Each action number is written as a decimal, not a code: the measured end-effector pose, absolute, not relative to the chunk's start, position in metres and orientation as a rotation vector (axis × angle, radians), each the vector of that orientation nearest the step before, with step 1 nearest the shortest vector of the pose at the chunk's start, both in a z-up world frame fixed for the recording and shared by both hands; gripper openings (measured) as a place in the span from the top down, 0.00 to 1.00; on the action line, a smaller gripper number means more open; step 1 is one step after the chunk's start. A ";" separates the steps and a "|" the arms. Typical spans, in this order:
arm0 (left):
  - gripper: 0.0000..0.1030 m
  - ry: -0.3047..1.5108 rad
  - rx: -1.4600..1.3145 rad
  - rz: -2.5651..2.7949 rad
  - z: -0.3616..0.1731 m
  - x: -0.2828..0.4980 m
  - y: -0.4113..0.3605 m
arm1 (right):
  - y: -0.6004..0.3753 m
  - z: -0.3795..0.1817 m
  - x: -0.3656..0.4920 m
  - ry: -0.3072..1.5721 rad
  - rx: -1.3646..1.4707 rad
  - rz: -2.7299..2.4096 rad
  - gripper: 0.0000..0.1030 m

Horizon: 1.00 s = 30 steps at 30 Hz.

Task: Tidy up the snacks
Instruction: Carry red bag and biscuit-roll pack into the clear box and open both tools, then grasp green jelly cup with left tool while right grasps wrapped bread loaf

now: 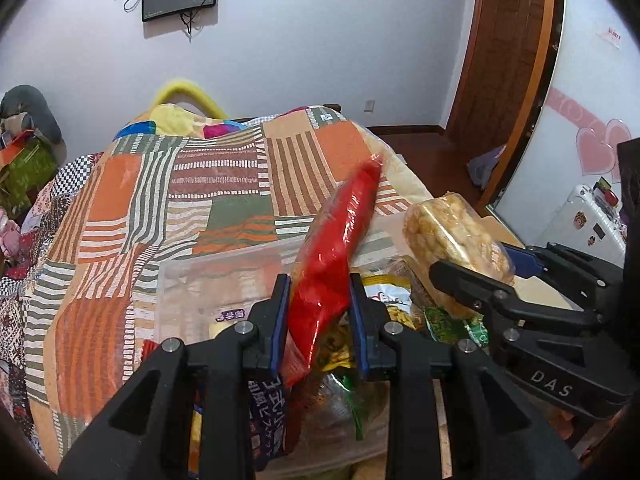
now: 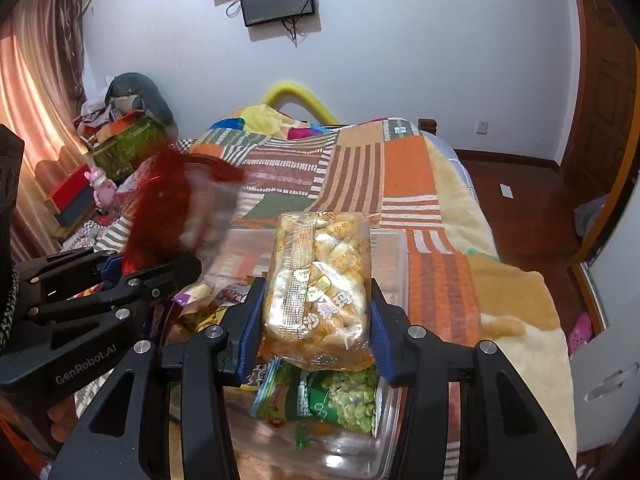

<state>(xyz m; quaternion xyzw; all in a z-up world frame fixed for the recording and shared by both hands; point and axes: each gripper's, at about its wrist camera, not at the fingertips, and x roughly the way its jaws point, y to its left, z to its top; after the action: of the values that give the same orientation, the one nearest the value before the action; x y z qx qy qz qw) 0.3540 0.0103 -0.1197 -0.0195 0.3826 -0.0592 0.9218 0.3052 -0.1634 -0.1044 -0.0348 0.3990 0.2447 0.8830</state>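
Note:
My left gripper [image 1: 320,316] is shut on a red snack packet [image 1: 340,240] and holds it tilted up above a clear plastic bin [image 1: 208,272] of snacks; the packet shows blurred in the right wrist view [image 2: 160,216]. My right gripper [image 2: 316,320] is shut on a clear packet of golden puffed snacks [image 2: 320,292], held upright over the bin [image 2: 394,240]. That packet shows in the left wrist view [image 1: 452,236]. Below lie a green pea packet [image 2: 344,400], a yellow chip bag [image 1: 394,300] and a dark packet [image 1: 268,412].
The bin rests on a bed with an orange, brown and green patchwork blanket [image 1: 160,184]. A white suitcase [image 1: 584,220] stands at the right. A wooden door [image 1: 508,40] and floor lie beyond. Boxes and clutter [image 2: 120,140] sit left of the bed.

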 end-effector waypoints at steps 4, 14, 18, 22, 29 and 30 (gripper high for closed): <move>0.70 0.781 -0.033 -0.133 -0.119 0.350 0.008 | -0.163 -0.106 0.306 0.840 -0.085 0.510 0.57; 0.51 0.726 -0.037 -0.139 -0.096 0.320 0.012 | -0.170 -0.085 0.291 0.802 -0.088 0.528 0.50; 0.46 0.687 -0.049 -0.137 -0.080 0.299 0.018 | -0.177 -0.071 0.276 0.776 -0.069 0.549 0.47; 0.34 0.653 -0.064 -0.127 -0.066 0.274 0.025 | -0.182 -0.061 0.257 0.749 -0.068 0.570 0.42; 0.20 0.652 -0.080 -0.109 -0.065 0.231 0.043 | -0.181 -0.066 0.230 0.750 -0.074 0.597 0.27; 0.20 0.654 -0.071 -0.103 -0.068 0.225 0.044 | -0.179 -0.070 0.227 0.761 -0.073 0.605 0.27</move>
<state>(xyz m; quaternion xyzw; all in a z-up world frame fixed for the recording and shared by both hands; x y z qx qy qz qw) 0.2247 0.0441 -0.0684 -0.0349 0.3210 -0.0505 0.9451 0.2275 -0.1794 -0.0697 -0.0352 0.3657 0.2906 0.8835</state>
